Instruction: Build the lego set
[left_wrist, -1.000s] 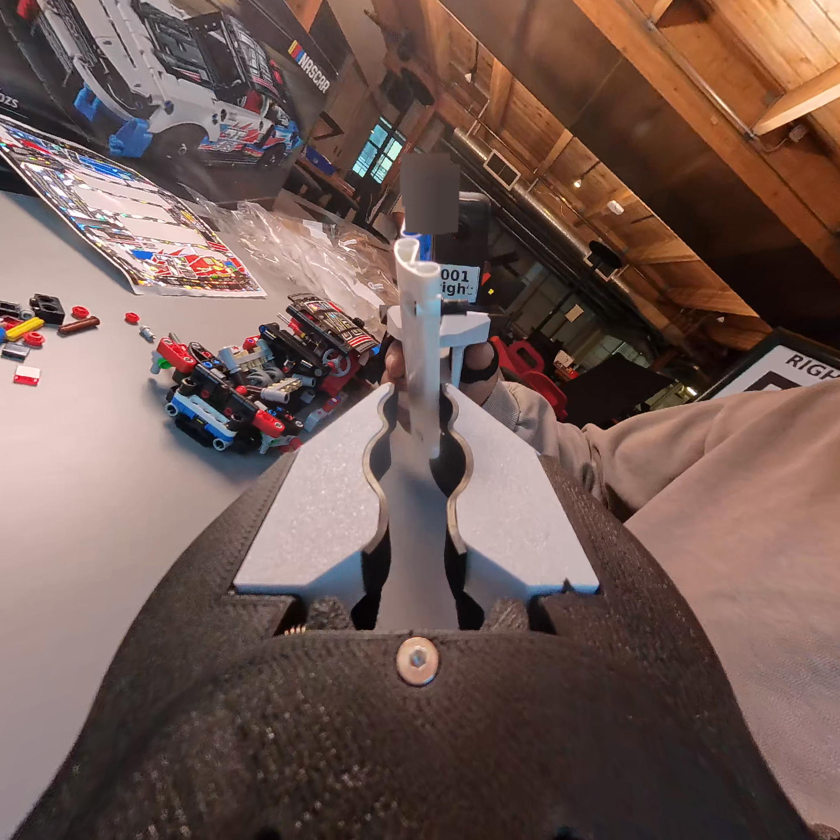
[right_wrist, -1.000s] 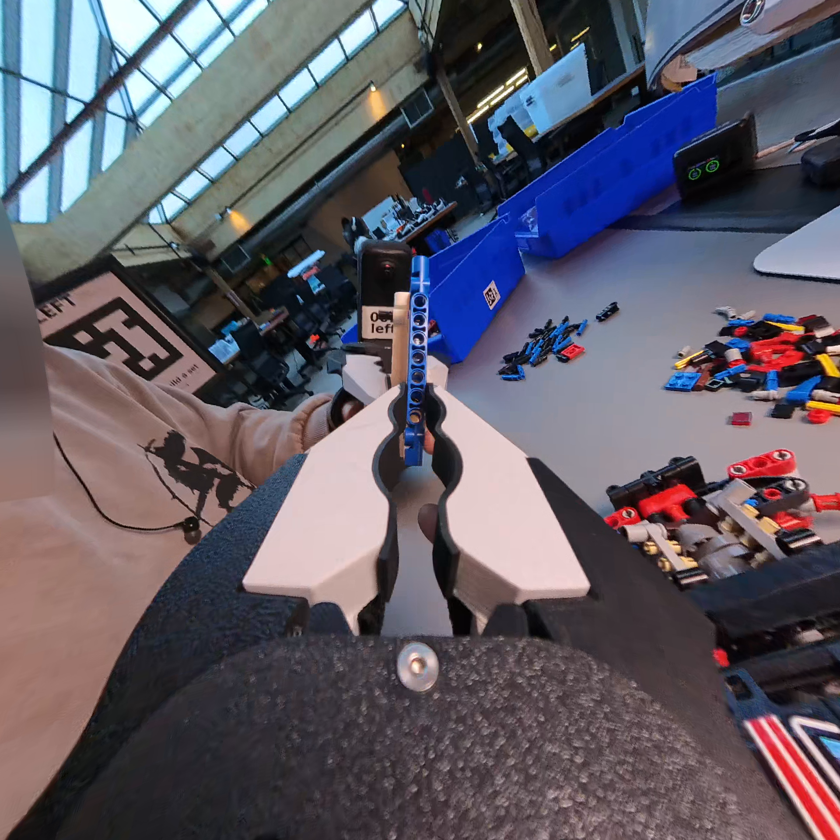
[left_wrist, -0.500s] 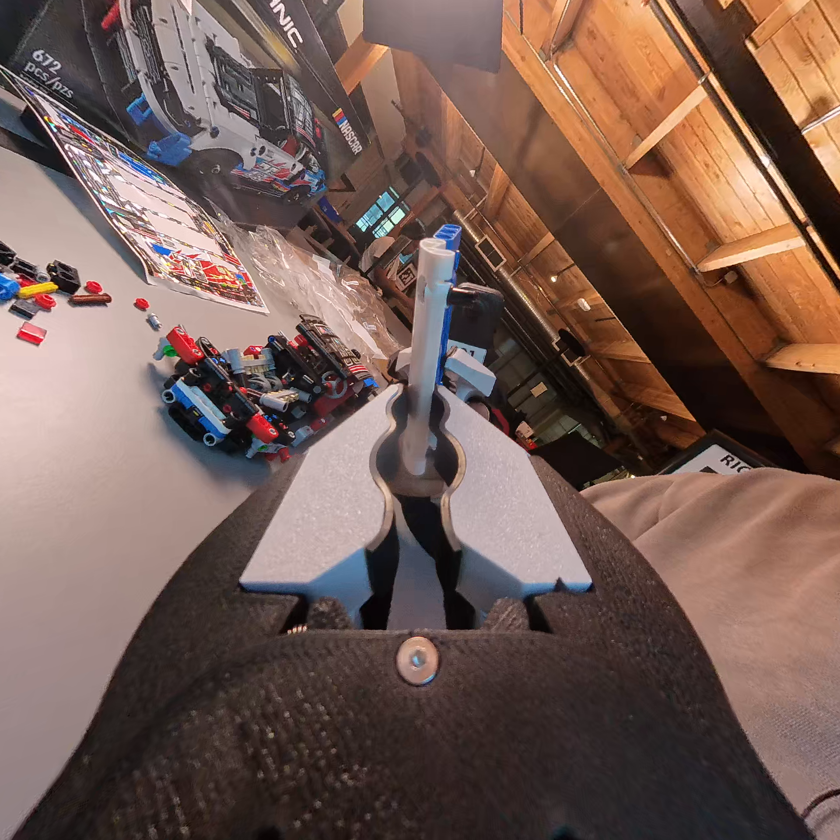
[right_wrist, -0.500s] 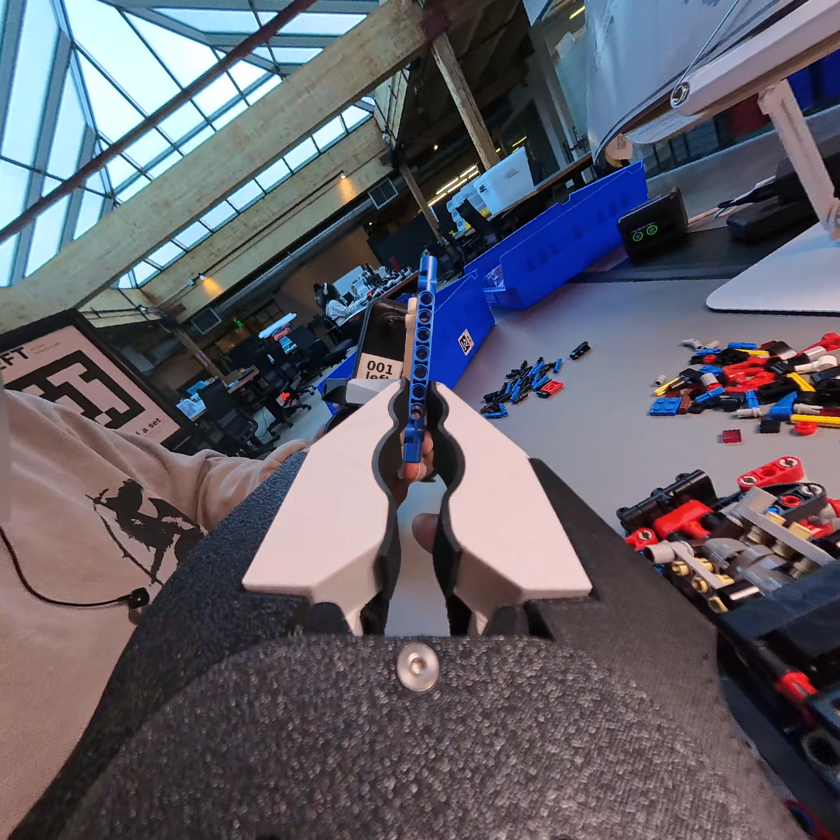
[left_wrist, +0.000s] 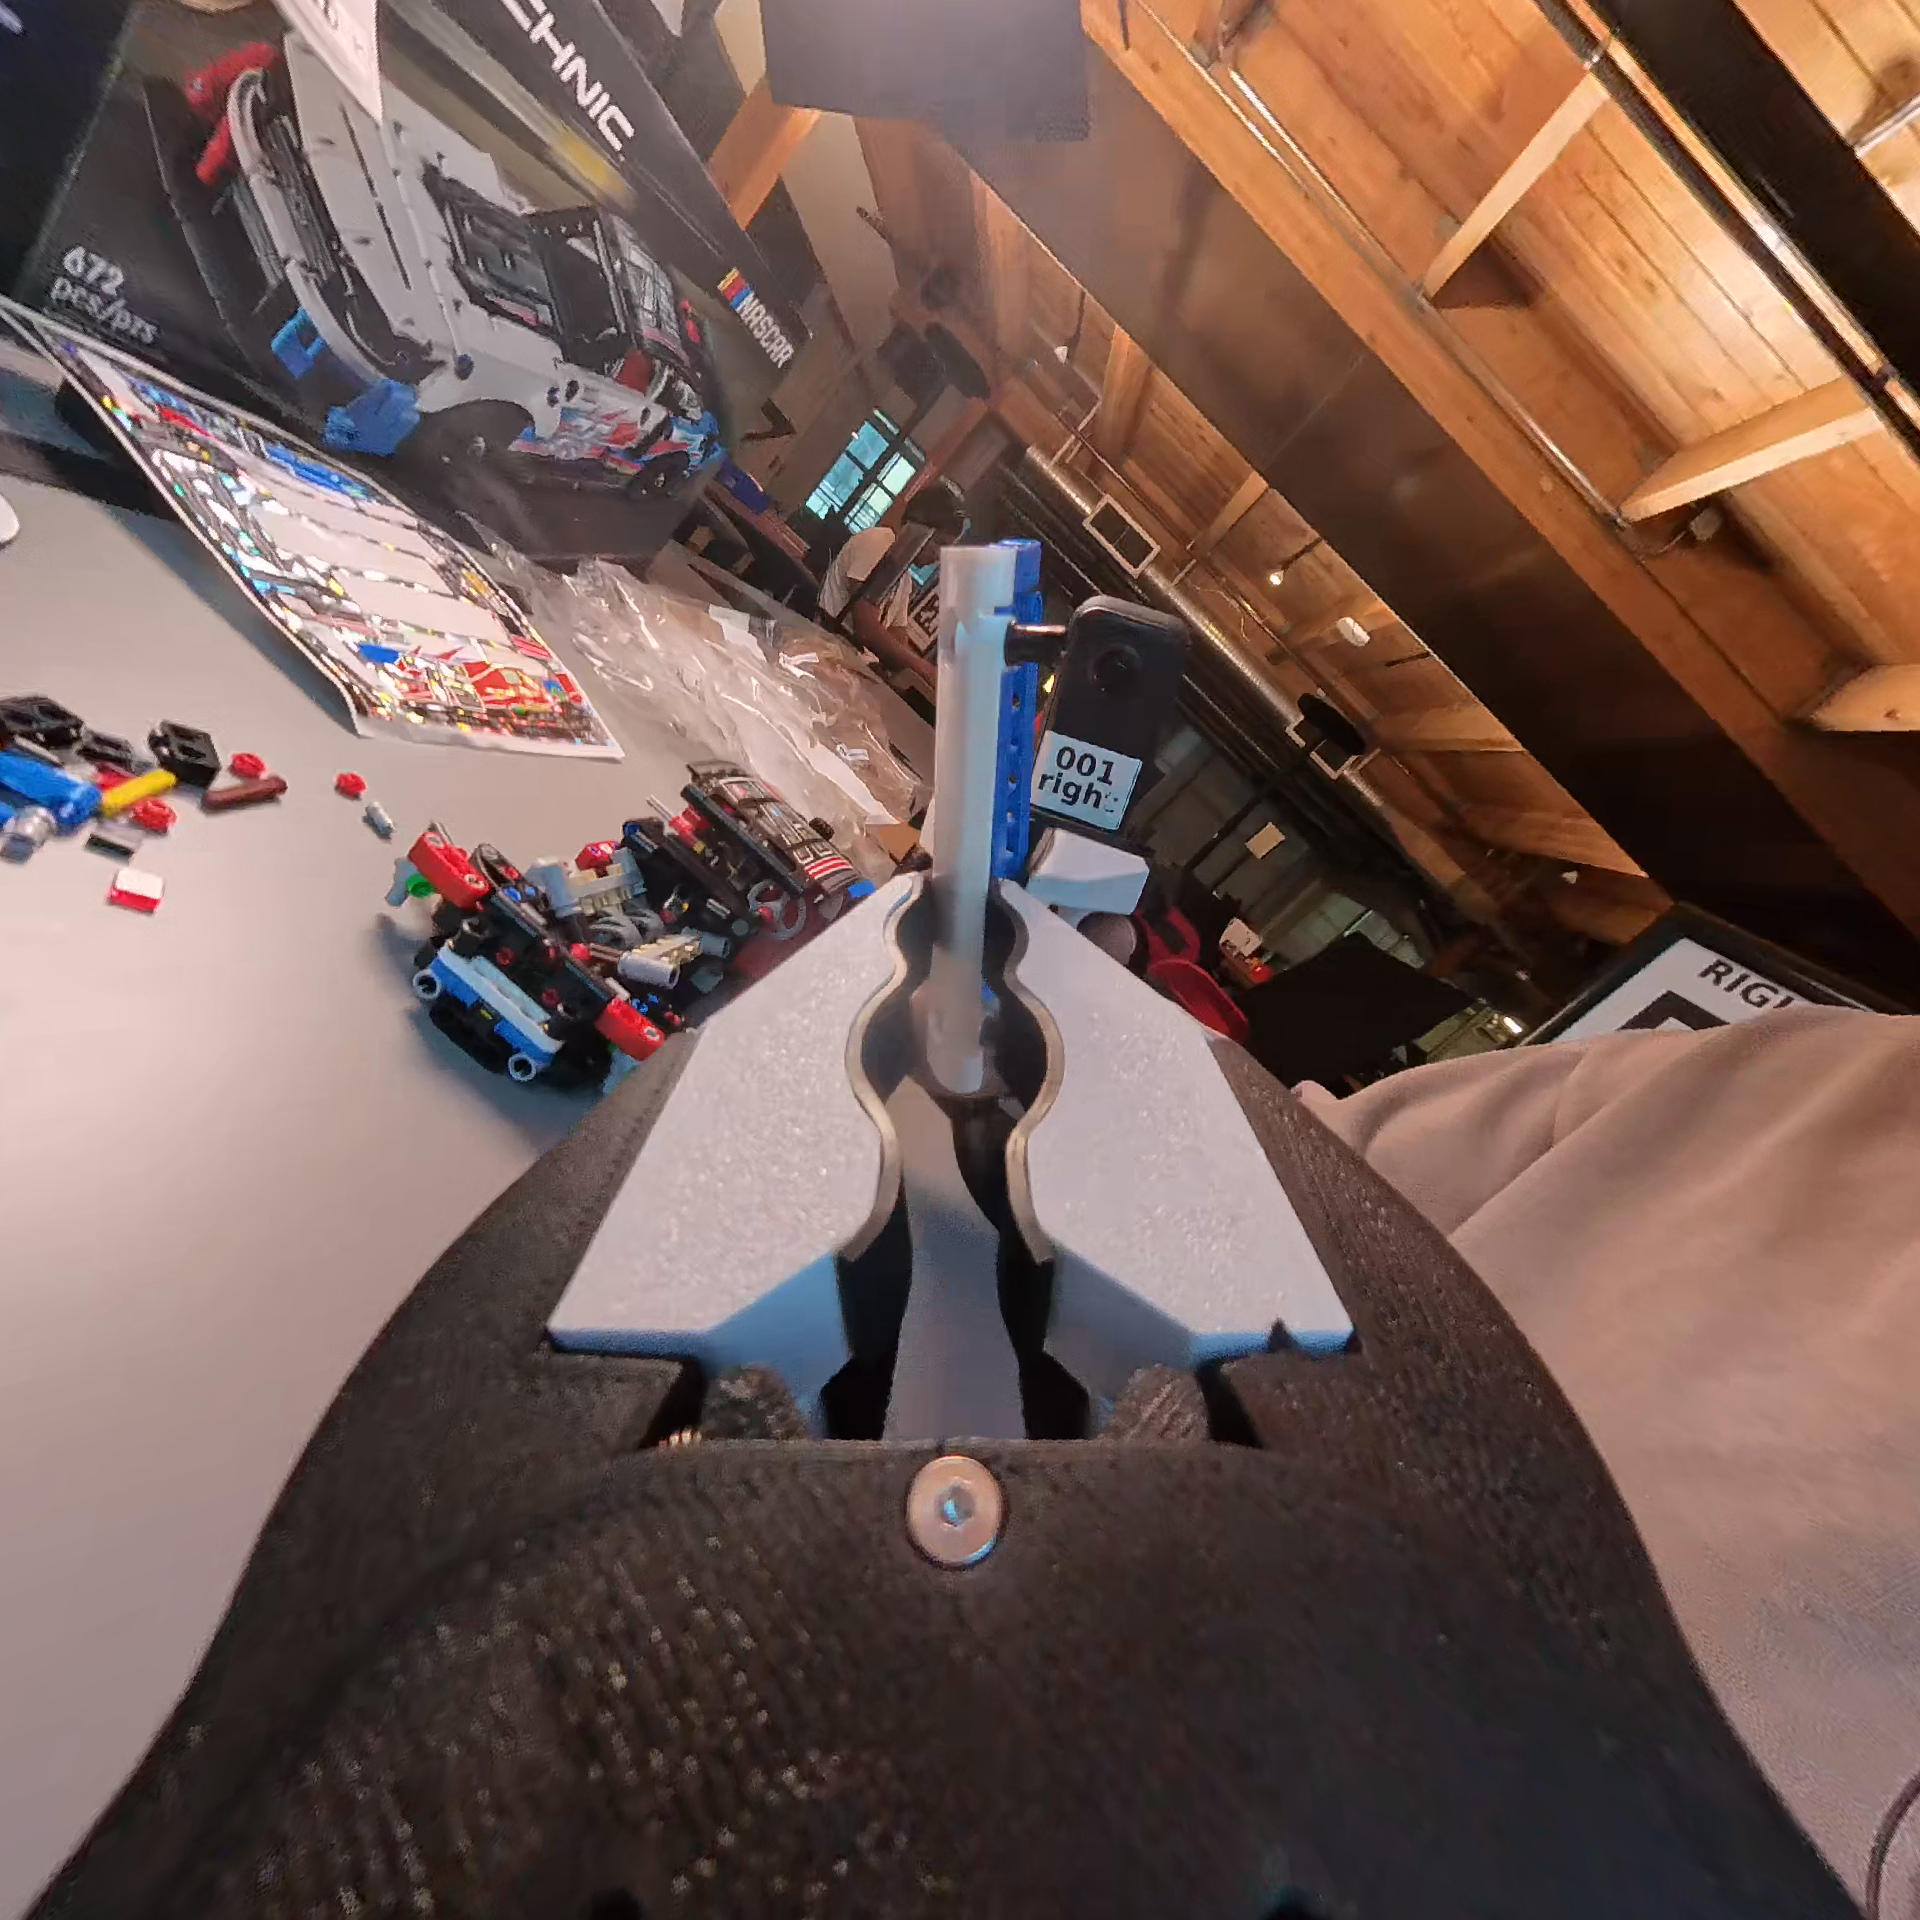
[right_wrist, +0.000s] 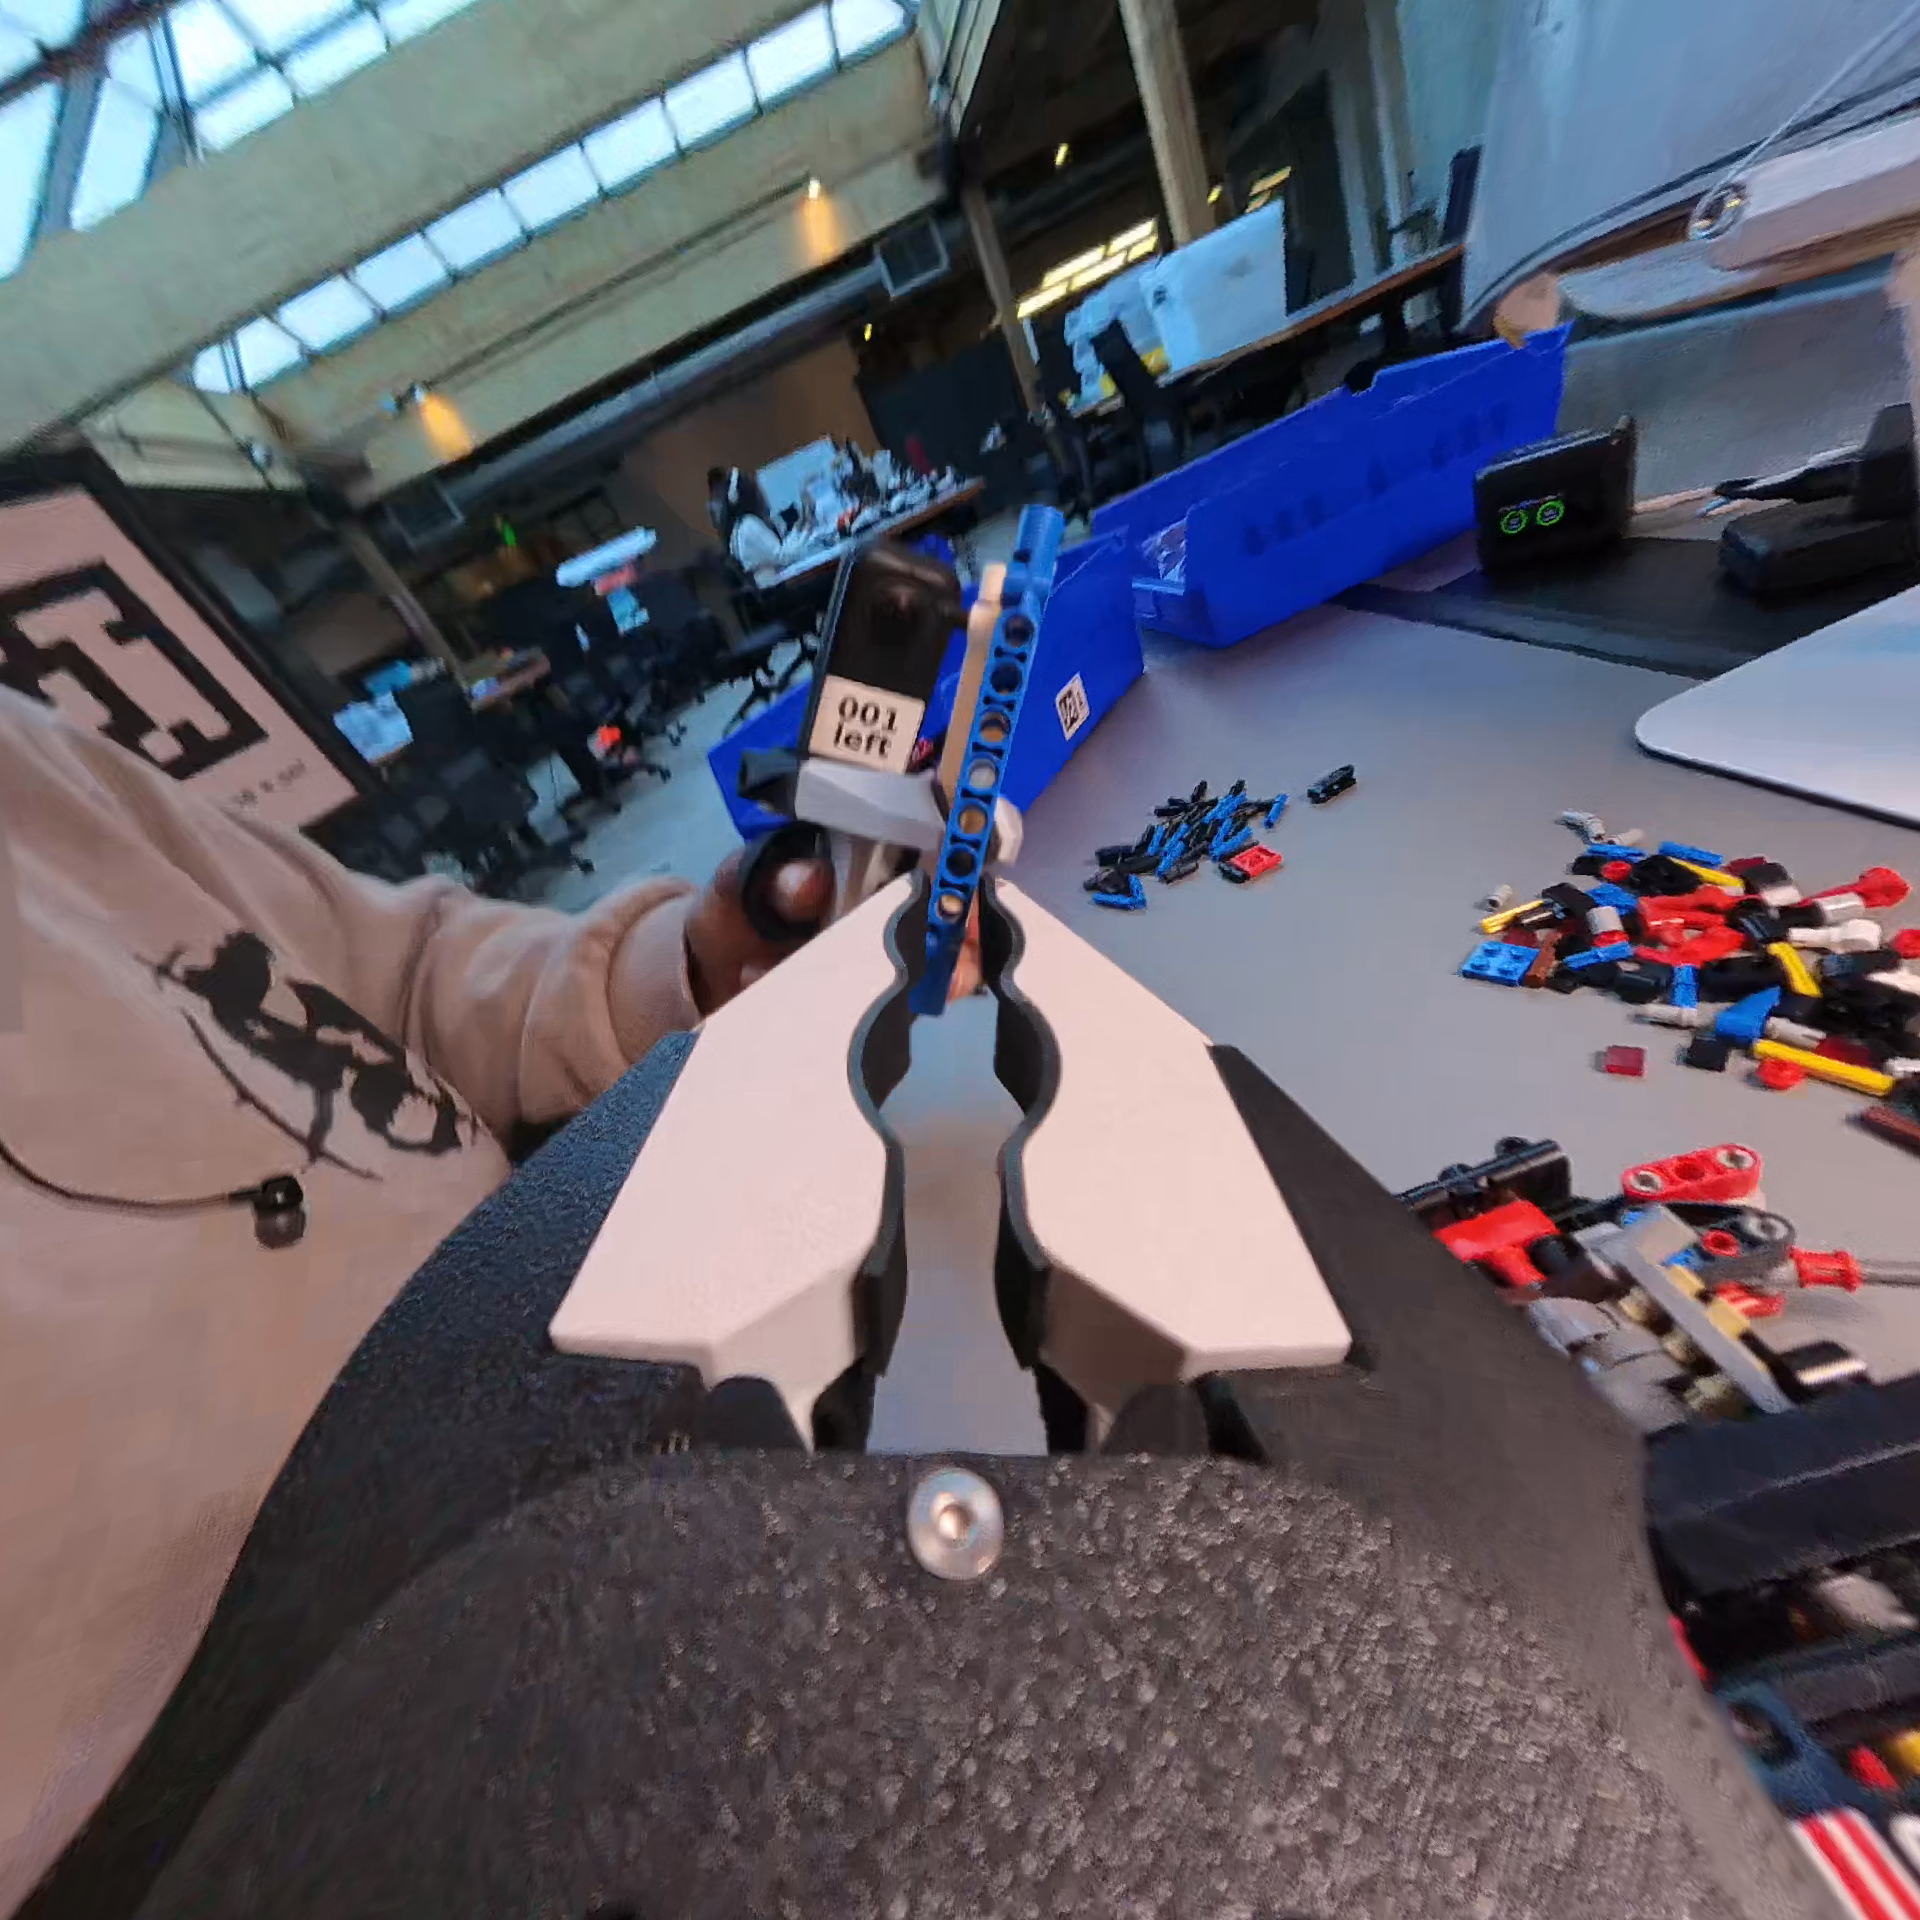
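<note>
Above the grey table (left_wrist: 208, 1195), both grippers meet tip to tip in the air; compared with half a second ago, the blue beam (right_wrist: 982, 790) now leans to the right in the right wrist view instead of standing upright, and the white beam (left_wrist: 964, 821) in the left wrist view shows a black pin (left_wrist: 1029, 632) near its top, while the pieces on the table lie as before. The left gripper (left_wrist: 956, 914) is pinching the white beam near its lower end; the right gripper (right_wrist: 951, 914) is pinching the blue beam likewise; the two beams stand side by side, touching or nearly so, I cannot tell which. A hand (right_wrist: 753, 914) grips the far left gripper's handle, its beige sleeve (right_wrist: 468, 997) reaching in from the left. Blue bins (right_wrist: 1340, 520) stand at the far table edge; their contents are too unclear to tell. The half-built car (left_wrist: 603, 945) rests on the table beside the left gripper; loose pieces (right_wrist: 1714, 956) lie scattered farther off, near a small pile of pins (right_wrist: 1184, 842); the set's box (left_wrist: 416, 260) and a sticker sheet (left_wrist: 343, 603) stand beyond.
</note>
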